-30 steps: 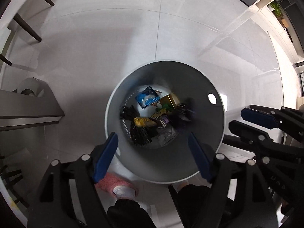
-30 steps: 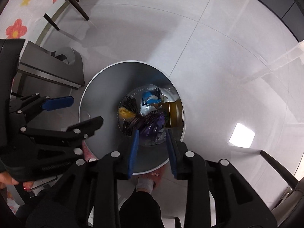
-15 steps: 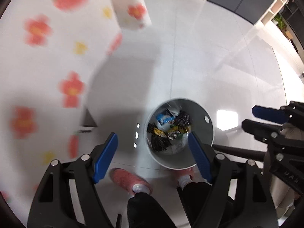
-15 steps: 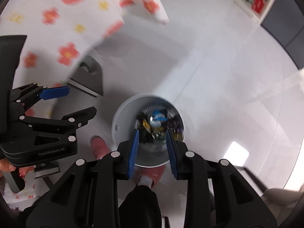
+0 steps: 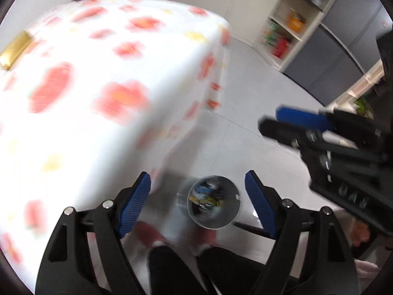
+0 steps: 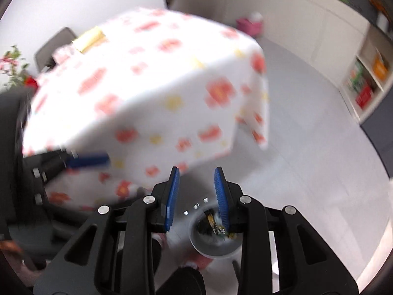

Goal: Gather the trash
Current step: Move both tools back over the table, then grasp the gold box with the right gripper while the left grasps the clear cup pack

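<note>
In the left wrist view, we see the left gripper (image 5: 197,196) with its jaws spread wide and opening, nothing between the blue pads (image 5: 133,205). Below it on the grey floor (image 5: 245,103) stands the bin (image 5: 210,202), upright, with trash (image 5: 205,196) of mixed colours inside. A table (image 5: 86,86) under a white cloth with red and yellow flowers fills the left side, blurred, and a gold packet (image 5: 14,50) lies on it near the far edge. The right gripper (image 5: 307,123) reaches in from the right. The person's dark trousers (image 5: 196,270) and pink slippers (image 5: 147,231) show at the bottom, just beside the bin. In the right wrist view, the right gripper (image 6: 196,191) holds its jaws partly apart, gripping nothing; the bin (image 6: 213,236) sits on the floor below, partly hidden behind the right pad. The table (image 6: 147,86) lies ahead, a yellow packet (image 6: 89,38) on it, and the left gripper (image 6: 86,161) enters from the left. Shelves (image 6: 366,83) stand on the right.
</note>
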